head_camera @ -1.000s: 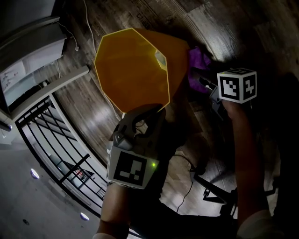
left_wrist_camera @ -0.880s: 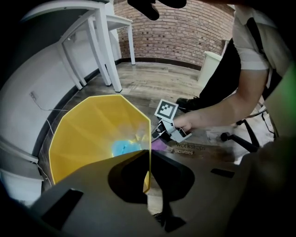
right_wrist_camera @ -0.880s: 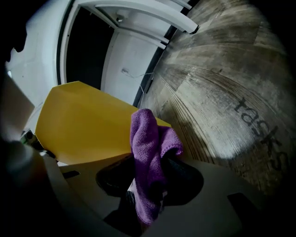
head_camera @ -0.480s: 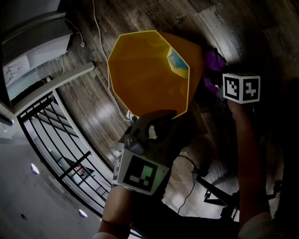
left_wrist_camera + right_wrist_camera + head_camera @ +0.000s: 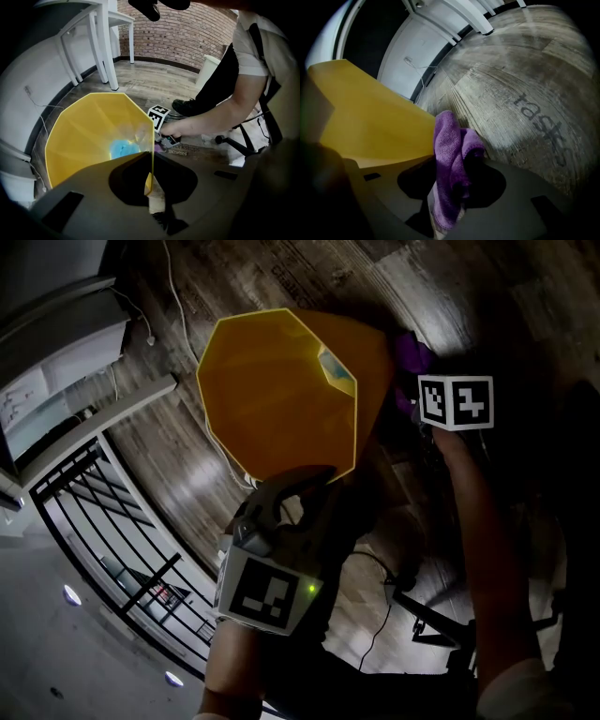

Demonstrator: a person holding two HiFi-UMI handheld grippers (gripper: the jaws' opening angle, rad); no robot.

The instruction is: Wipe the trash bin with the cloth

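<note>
Left gripper [image 5: 151, 186] and right gripper [image 5: 456, 187] apparently clamped.

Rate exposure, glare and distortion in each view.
Head view: dim, right side in deep shadow, glare on the floor beside the bin. Left gripper view: evenly lit. Right gripper view: cloth sharp, floor planks bowed, corners dark.

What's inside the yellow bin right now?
A pale blue patch lies at the bottom of the yellow bin; what it is I cannot tell. The left tongs, clamped on the rim, cover the near inside.
</note>
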